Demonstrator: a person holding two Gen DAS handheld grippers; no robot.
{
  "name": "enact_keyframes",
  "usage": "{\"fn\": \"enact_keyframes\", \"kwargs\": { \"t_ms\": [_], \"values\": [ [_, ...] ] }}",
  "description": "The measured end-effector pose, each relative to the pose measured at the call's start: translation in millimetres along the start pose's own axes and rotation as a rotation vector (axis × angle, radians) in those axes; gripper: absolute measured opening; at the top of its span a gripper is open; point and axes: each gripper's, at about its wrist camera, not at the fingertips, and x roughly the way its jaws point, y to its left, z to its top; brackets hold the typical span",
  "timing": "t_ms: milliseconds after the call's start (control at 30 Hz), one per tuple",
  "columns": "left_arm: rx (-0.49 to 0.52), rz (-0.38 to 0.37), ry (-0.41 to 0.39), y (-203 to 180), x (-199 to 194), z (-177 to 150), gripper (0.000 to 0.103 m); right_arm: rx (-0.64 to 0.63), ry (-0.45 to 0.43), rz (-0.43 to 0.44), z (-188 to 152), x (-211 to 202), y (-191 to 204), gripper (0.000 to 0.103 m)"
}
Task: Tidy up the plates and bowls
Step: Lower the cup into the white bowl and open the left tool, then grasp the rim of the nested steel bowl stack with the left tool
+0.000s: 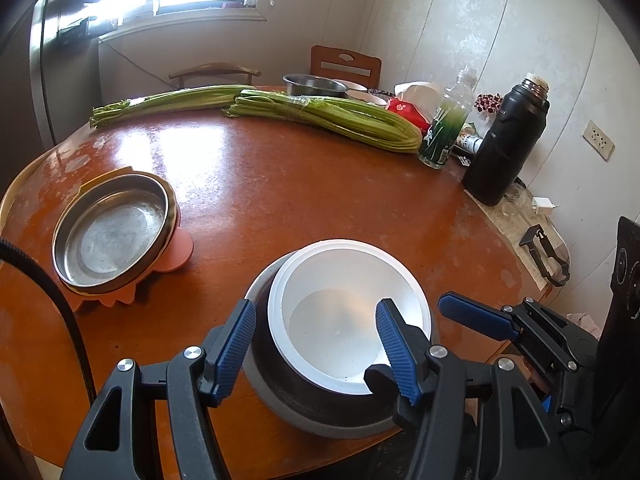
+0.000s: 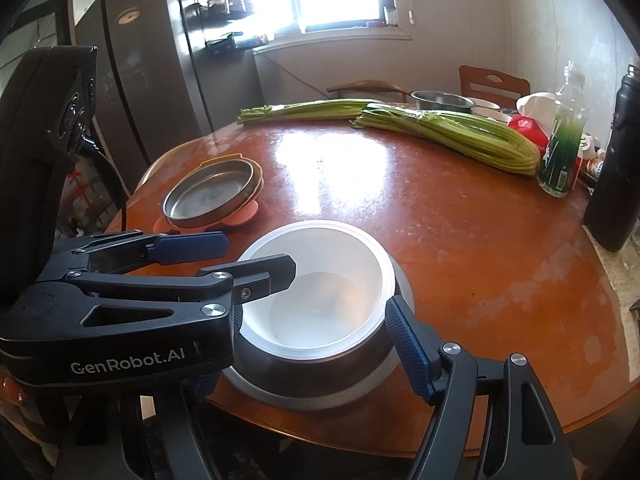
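Observation:
A white bowl [image 1: 344,320] [image 2: 320,300] sits nested in a dark steel bowl [image 1: 280,400] [image 2: 320,368] near the round table's front edge. My left gripper [image 1: 316,308] [image 2: 260,254] is open. It straddles the bowls' left wall, one finger outside and one over the white bowl's inside, neither visibly pressing. My right gripper [image 2: 308,320] stands open around the stack's near right side. One of its fingers [image 1: 476,316] lies close beside the right wall; the other is hidden behind the left gripper. To the left, a shallow steel plate [image 1: 112,232] [image 2: 212,192] rests on an orange plate [image 1: 180,252] [image 2: 240,216].
Two celery bundles [image 1: 320,116] [image 1: 168,100] lie across the far half of the wooden table [image 1: 280,184]. At the back are a steel bowl [image 1: 312,84] and white dishes. A clear bottle [image 1: 448,124] and a black flask [image 1: 508,144] stand at the right by the wall.

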Motion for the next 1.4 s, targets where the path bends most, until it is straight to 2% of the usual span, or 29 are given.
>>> {"fn": "enact_keyframes", "kwargs": {
  "t_ms": [733, 1067, 1400],
  "values": [
    [-0.047, 0.036, -0.035, 16, -16, -3, 0.062, 0.05, -0.039, -0.047, 4, -6, -15, 0.076],
    [-0.114, -0.001, -0.024, 32, -11, -5, 0.063, 0.125, -0.007, -0.038, 2, 1, -35, 0.076],
    [-0.172, -0.039, 0.051, 39, 20, -9, 0.064, 0.196, 0.075, 0.006, -8, 22, -47, 0.076]
  ]
}}
